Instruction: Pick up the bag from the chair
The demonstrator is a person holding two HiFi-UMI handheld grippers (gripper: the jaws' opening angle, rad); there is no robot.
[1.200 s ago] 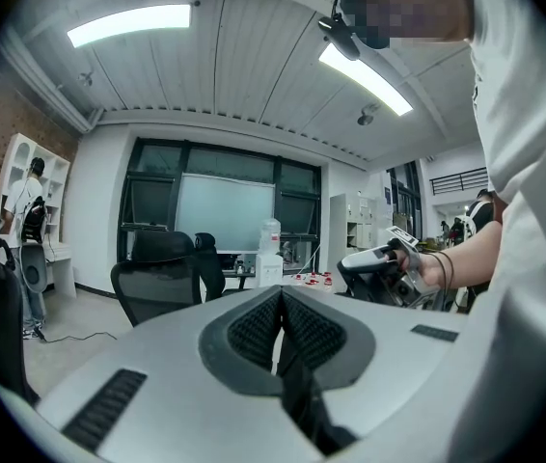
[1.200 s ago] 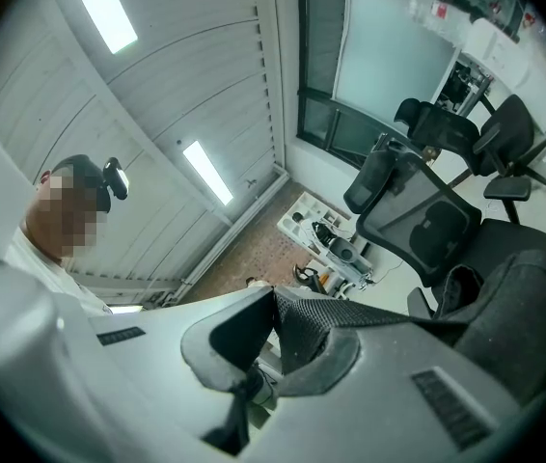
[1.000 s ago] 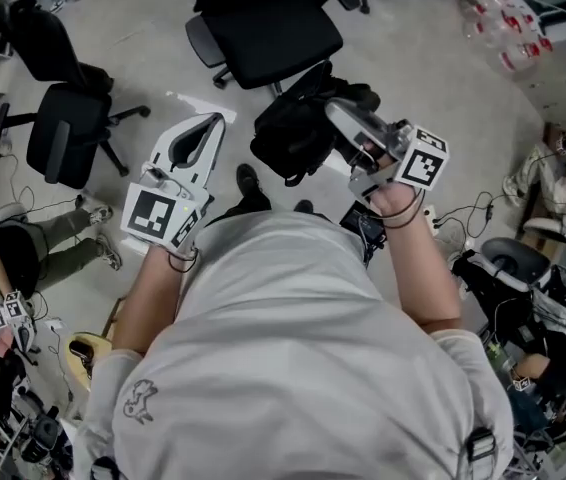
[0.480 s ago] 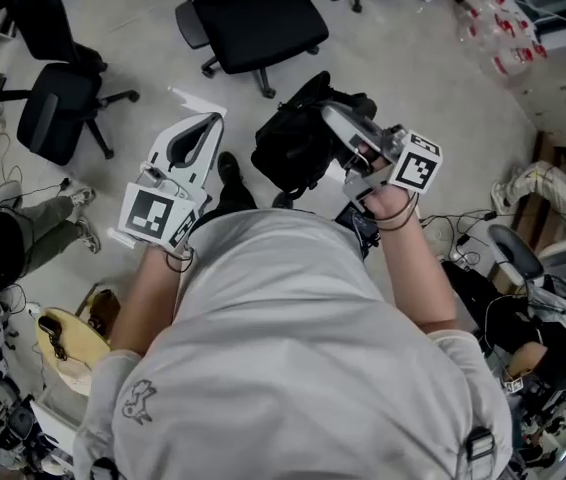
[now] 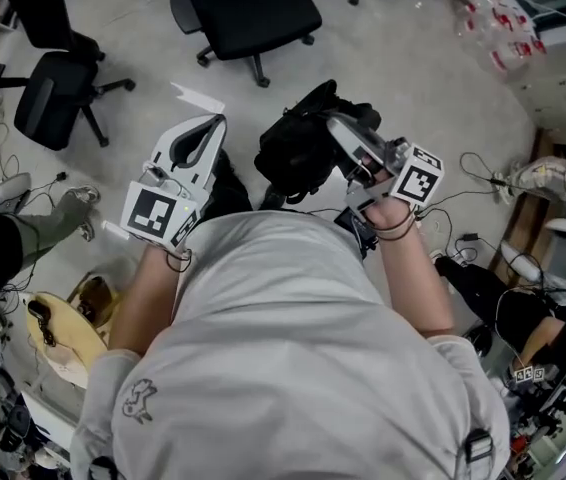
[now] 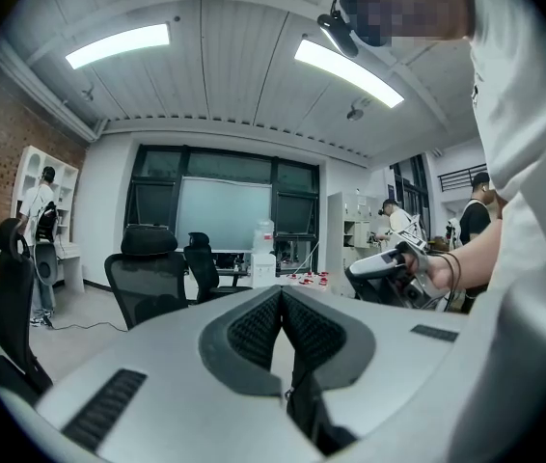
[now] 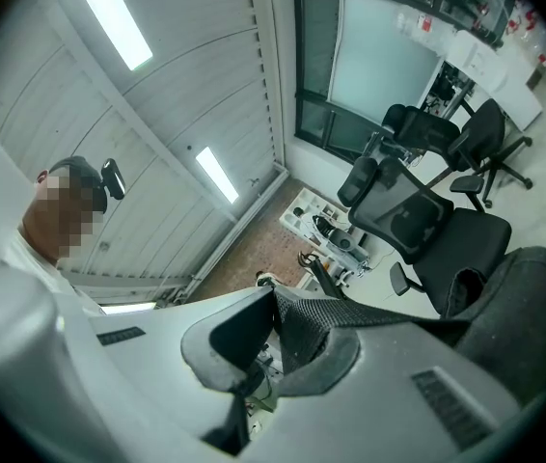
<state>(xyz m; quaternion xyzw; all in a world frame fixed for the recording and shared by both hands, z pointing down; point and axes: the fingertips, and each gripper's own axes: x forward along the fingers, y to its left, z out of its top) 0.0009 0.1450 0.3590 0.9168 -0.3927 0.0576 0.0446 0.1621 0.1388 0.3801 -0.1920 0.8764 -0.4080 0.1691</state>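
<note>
The right claw (image 5: 341,128), with the bag (image 5: 298,148) hanging from it, has drawn away from the black chair (image 5: 253,8), which now sits nearer the top edge of the head view than a second ago. Its jaws are pressed together on the bag's black webbing strap (image 7: 369,334). The left claw (image 5: 211,128) is closed on nothing, just beside the bag.

The bag is off the seat and clear of the floor (image 5: 413,58), so the pickup looks done and the carry is in hand. The next move calls for keeping that pinch firm and the load from swinging.

There is bare floor ahead between the two claws and the chair. A second chair (image 5: 53,98) stands to the left, cables (image 5: 483,178) trail on the right, and a seated person's leg (image 5: 38,223) is close by.
</note>
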